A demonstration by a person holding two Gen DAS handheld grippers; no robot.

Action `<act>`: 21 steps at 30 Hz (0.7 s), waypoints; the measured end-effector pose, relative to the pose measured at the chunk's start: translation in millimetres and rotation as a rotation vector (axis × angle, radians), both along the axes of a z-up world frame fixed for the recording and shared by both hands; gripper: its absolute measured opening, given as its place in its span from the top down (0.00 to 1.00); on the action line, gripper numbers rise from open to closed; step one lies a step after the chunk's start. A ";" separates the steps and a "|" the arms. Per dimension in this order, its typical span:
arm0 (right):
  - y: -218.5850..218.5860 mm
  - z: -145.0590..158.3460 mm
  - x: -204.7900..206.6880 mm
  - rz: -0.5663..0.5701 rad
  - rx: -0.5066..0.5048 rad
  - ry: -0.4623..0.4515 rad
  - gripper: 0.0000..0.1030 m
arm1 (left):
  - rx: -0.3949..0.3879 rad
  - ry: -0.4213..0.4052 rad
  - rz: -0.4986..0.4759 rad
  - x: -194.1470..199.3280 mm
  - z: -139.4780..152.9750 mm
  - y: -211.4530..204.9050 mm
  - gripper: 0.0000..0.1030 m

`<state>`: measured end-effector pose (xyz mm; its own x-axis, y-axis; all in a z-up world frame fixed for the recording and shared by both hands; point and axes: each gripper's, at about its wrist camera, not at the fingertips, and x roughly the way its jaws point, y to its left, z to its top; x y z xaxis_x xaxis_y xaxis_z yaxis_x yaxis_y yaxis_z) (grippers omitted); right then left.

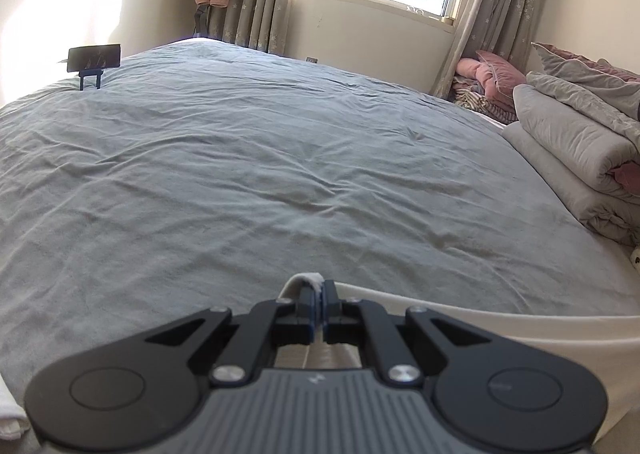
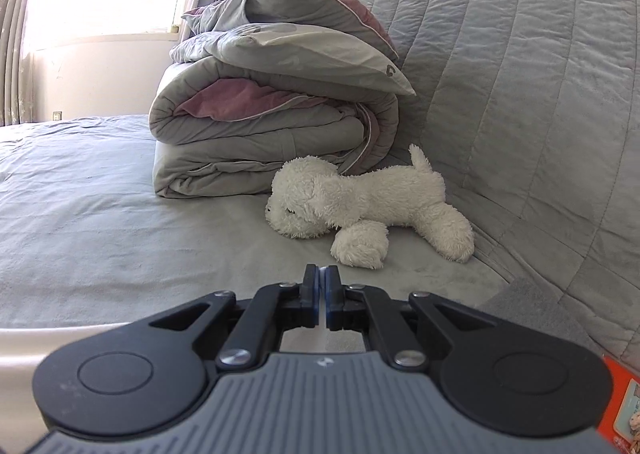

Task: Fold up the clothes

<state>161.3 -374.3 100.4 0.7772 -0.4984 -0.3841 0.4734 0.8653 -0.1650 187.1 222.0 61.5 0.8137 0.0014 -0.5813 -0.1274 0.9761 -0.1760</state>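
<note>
Stretching between both tools, a cream garment (image 1: 500,328) hangs taut just above the grey bedsheet (image 1: 240,174): the left gripper (image 1: 319,294) pinches its hem, and the right gripper (image 2: 322,286) is closed tight, apparently on the far end, though its pads hide any cloth. Ahead lies open sheet for laying it flat; the folded duvet (image 2: 260,126), plush dog (image 2: 360,206) and phone stand (image 1: 94,62) keep to the edges.
</note>
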 end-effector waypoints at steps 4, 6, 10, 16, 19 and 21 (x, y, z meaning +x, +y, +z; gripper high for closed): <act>1.9 -8.7 22.5 -0.025 -0.005 0.070 0.98 | 0.035 0.007 -0.009 8.2 -5.7 -6.5 0.97; 0.8 -22.8 32.3 -0.041 0.002 0.117 0.98 | 0.057 0.026 -0.008 14.1 -14.7 -10.8 0.97; -2.3 -74.6 46.7 -0.050 0.009 0.260 0.97 | 0.099 0.093 -0.031 20.6 -33.2 -18.2 0.85; 13.0 -65.8 38.3 0.001 0.015 0.281 0.51 | 0.064 0.055 -0.008 3.1 -15.7 1.4 0.32; 26.5 -39.6 18.7 0.042 0.022 0.232 0.43 | -0.028 0.059 0.038 -15.2 -3.4 19.0 0.29; 35.5 -27.0 -2.0 0.082 0.023 0.220 0.43 | -0.090 0.069 0.065 -30.1 2.0 28.7 0.28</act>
<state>159.3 -338.8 73.4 0.7111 -0.4262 -0.5592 0.3558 0.9041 -0.2366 157.0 250.7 63.6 0.7714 -0.0021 -0.6364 -0.2044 0.9462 -0.2510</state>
